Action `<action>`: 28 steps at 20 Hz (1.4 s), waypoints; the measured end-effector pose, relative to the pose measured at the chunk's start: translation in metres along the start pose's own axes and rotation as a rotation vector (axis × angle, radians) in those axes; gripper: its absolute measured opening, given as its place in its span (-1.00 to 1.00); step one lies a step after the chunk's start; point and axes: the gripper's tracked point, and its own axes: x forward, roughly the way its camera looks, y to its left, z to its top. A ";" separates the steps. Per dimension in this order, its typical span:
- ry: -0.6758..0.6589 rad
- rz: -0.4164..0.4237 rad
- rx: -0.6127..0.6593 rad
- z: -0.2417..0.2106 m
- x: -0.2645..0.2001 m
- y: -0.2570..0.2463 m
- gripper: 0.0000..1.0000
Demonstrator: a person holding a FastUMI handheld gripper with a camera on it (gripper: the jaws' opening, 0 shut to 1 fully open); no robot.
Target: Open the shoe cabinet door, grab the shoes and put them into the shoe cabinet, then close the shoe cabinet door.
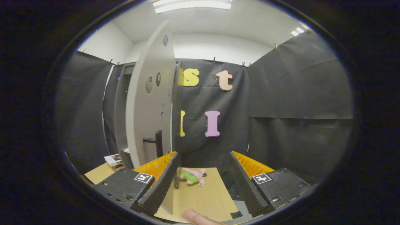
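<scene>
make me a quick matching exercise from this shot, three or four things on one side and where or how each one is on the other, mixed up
Things:
1. cabinet door
2. plush toy
3. gripper
4. stack of books

States or places:
A. lying on the wooden board, just ahead between the jaws
B. on the wooden surface beside the cabinet base, beyond the door
C. swung open, its dark handle showing
D. jaws spread apart, holding nothing

Pairs: 1-C, 2-A, 3-D, 4-B
</scene>
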 end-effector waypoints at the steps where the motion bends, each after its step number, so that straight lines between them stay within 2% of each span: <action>1: 0.012 0.010 -0.006 -0.006 0.008 0.001 1.00; 8: 0.069 0.086 0.061 -0.025 0.031 0.029 1.00; 9: 0.061 0.087 0.066 -0.022 0.031 0.031 0.94; 19: -0.021 -0.042 0.051 -0.019 0.025 0.035 0.90; 28: -0.027 -0.050 0.034 -0.015 0.016 0.068 0.90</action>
